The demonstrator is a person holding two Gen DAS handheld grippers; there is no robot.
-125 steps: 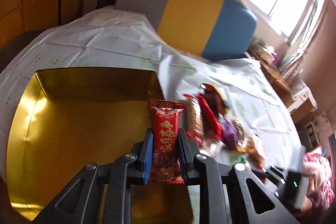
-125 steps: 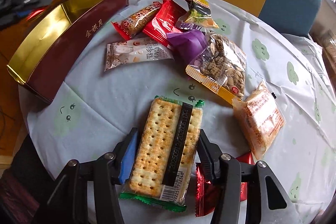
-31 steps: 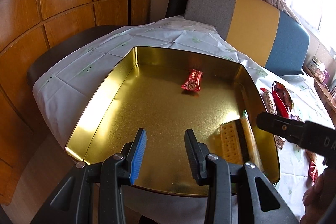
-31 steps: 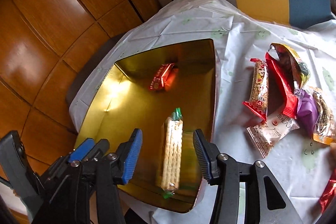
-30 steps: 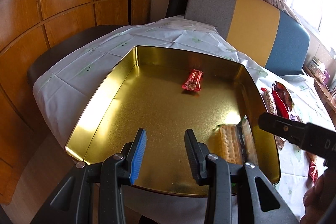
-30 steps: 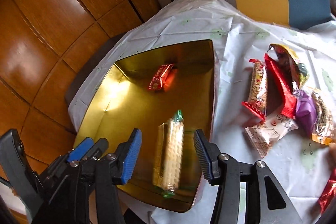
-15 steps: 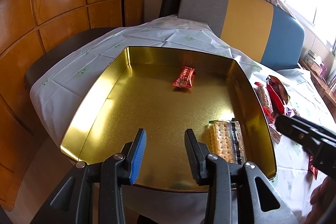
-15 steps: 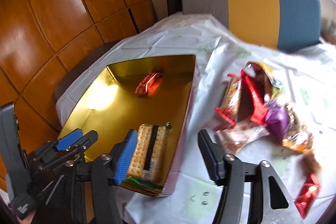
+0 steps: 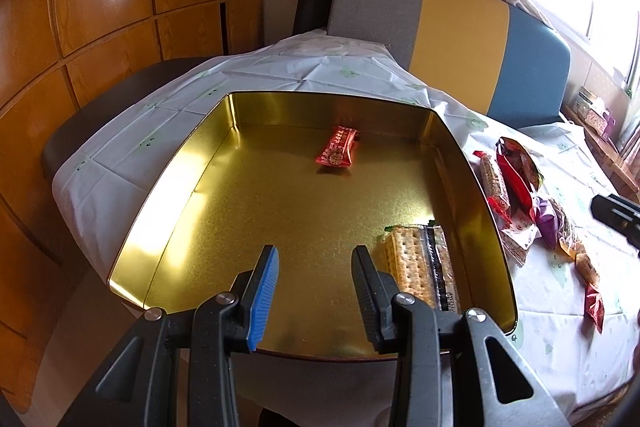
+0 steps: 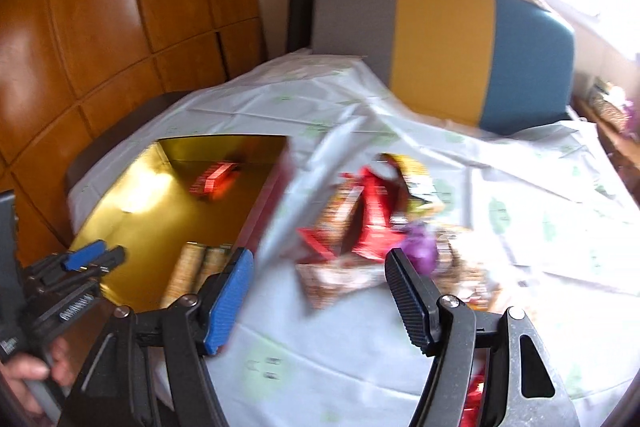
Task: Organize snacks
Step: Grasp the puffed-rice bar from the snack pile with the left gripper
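A gold tin [image 9: 192,167] sits at the table's left end. Inside it lie a small red candy packet [image 9: 337,152] near the far wall and a cracker pack [image 9: 420,269] by the right wall. My left gripper [image 9: 314,281] is open and empty above the tin's near edge. My right gripper [image 10: 320,291] is open and empty, above the tablecloth in front of the blurred pile of loose snacks [image 10: 372,215]. The tin [image 10: 160,211] and the left gripper [image 10: 92,255] show at the left of the right wrist view. The snack pile [image 9: 520,195] lies right of the tin.
The table has a white cloth [image 9: 132,147] with green prints. A grey, yellow and blue chair back [image 9: 452,47] stands behind it. Wood panelling [image 9: 100,7] fills the left. A small red packet [image 9: 594,303] lies near the table's right front.
The right gripper let the cracker pack go into the tin and swung right toward the snack pile. The left gripper, which earlier put the red packet into the tin, stays open and nearly still.
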